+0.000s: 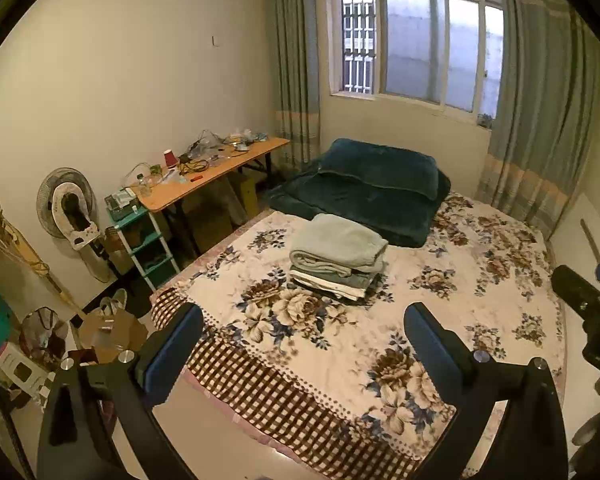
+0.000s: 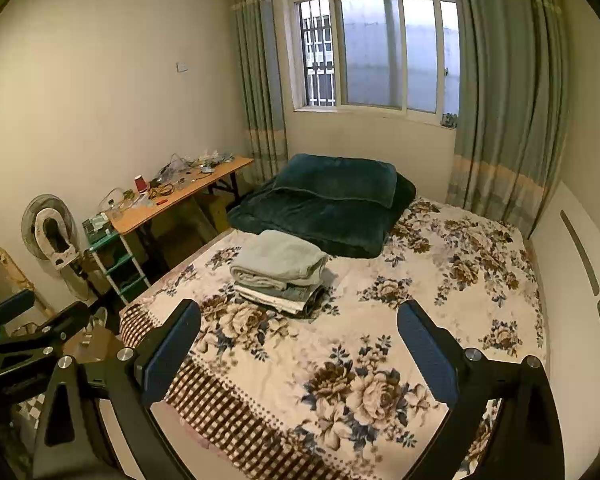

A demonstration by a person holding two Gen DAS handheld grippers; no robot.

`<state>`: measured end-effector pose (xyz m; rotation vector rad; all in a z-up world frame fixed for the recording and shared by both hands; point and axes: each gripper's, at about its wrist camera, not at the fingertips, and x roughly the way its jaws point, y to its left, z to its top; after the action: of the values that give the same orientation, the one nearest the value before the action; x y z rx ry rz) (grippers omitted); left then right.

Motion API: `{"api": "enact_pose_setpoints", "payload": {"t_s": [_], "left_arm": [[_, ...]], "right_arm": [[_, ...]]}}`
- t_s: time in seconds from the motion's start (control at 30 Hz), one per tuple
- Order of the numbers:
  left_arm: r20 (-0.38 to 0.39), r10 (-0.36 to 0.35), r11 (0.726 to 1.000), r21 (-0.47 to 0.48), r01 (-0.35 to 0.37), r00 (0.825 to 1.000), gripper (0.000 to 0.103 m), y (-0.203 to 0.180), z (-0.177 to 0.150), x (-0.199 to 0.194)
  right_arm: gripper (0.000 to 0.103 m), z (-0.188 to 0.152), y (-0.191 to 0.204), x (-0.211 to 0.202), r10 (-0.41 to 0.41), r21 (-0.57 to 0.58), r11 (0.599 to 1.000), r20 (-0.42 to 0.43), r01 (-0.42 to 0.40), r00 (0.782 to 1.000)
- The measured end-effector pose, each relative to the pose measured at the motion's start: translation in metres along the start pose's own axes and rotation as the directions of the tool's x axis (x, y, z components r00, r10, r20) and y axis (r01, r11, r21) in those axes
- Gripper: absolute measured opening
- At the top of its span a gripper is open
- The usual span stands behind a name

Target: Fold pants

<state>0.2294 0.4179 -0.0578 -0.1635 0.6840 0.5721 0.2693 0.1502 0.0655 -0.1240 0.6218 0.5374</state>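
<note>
Both tools were spread wide and held nothing. My left tool (image 1: 304, 344) hovered over the near edge of the bed (image 1: 480, 280), short of the stack. My right tool (image 2: 300, 344) hovered over that same edge, also short of the stack.

Stack of folded clothes (image 1: 336, 260) sat on the bed's floral cover, toward the bed's left side, roughly midway along it. Top piece was a pale grey-green folded garment (image 2: 278, 258); I couldn't tell which layers were pants. Under it were a few thinner folded pieces, whitish and grey, edges showing at the stack's near side.

Dark green quilt (image 1: 364, 188) lay bunched at the far end of the bed, just behind the stack, not touching it as far as I could see.

Off the bed's left side stood a wooden bench (image 1: 204, 184) cluttered with cables and a red cup (image 1: 171, 159); a small green shelf rack (image 1: 144, 240) stood at the bench's near end. Behind the bed's far end was a window (image 1: 412, 40) with grey-green curtains (image 1: 540, 120) either side.
</note>
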Motion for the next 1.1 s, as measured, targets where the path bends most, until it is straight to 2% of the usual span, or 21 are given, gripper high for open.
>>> {"api": "enact_pose_setpoints", "payload": {"t_s": [0.23,0.57,1.1], "left_arm": [[-0.045,0.008,1.000,0.023,-0.007,0.999,0.103,-0.004,0.022,0.036],[-0.096,0.011,1.000,0.010,-0.010,0.995,0.103,-0.005,0.034,0.069],[-0.062,0.029,1.000,0.004,-0.029,0.998,0.103,-0.005,0.049,0.078]], "right_arm": [[0.101,0.035,0.003,0.048,-0.016,-0.008,1.000,-0.040,0.015,0.999],[0.101,0.059,0.002,0.108,-0.043,-0.005,0.999,-0.113,0.043,0.993],[0.101,0.057,-0.001,0.125,-0.044,0.003,0.999,-0.122,0.044,0.992]]}}
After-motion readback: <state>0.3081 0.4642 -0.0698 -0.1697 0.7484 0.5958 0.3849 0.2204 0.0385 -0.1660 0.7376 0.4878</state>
